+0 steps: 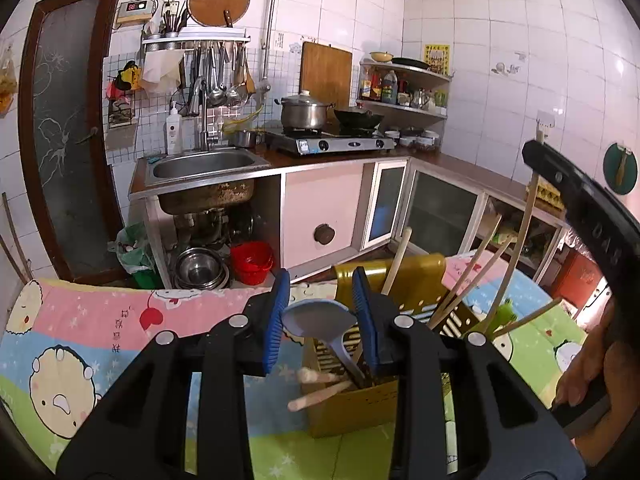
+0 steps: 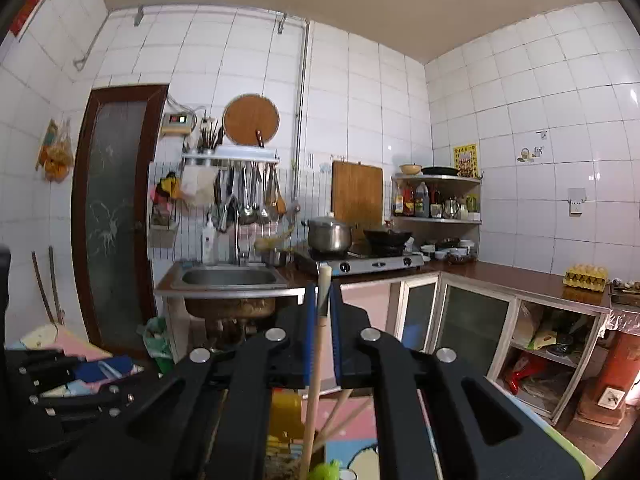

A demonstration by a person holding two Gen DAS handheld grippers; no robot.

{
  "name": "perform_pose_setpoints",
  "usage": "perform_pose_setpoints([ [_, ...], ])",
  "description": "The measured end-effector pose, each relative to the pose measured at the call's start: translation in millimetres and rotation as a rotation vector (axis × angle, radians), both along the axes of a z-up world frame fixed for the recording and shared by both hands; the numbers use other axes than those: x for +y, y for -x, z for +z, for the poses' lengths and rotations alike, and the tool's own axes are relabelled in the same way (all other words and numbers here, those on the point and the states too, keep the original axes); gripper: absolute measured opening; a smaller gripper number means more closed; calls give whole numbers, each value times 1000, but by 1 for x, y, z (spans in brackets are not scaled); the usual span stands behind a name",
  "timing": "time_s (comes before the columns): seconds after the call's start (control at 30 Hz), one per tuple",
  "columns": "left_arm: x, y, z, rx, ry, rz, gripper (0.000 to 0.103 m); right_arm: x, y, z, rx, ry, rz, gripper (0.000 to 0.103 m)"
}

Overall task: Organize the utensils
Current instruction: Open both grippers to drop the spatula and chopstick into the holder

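Nearest, we see the left gripper (image 1: 322, 312) clamped on a blue spoon (image 1: 318, 318) above the yellow utensil holder (image 1: 416, 280); the right gripper (image 2: 322, 316) pinches an upright wooden chopstick (image 2: 320, 320); the sink (image 1: 204, 164) lies beyond.

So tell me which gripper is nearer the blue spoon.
Left. The left gripper has its jaws around the blue spoon, above the yellow utensil holder. The right gripper is off to the side, clamping a wooden stick.
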State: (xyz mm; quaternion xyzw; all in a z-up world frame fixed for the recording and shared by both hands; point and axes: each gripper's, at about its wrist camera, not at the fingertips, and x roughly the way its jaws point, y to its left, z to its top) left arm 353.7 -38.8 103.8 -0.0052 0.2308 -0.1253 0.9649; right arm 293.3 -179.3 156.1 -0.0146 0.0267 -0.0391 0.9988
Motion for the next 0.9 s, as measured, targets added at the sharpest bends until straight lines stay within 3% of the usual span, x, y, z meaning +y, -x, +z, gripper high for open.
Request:
perform_pose_setpoints([
  [0.33,7,3,-1,14,8,18,32,-13,-16,-18,180,-28,19,10],
  [0.37,8,3,0,20,13,20,33,-15,-18,-19,204,-37,27,10],
  [0.43,11,5,3,29,26,22,49,-18,-25,-18,274,-45,46,10],
  [0.5,14,12,10,21,38,27,62,-20,-30,-17,332,-42,50,24],
  [0.53,16,18,15,10,32,37,68,-22,-30,-18,353,-49,59,46],
  [0.57,17,22,19,3,27,41,72,-25,-27,-17,365,-63,72,57],
  [0.63,20,34,27,-15,18,47,85,-32,-16,-11,356,-84,61,57],
  [0.73,27,59,37,-56,-3,60,93,-43,7,-4,332,-124,34,67],
  [0.9,46,105,37,-110,18,95,98,-44,58,-9,288,-91,15,83],
])
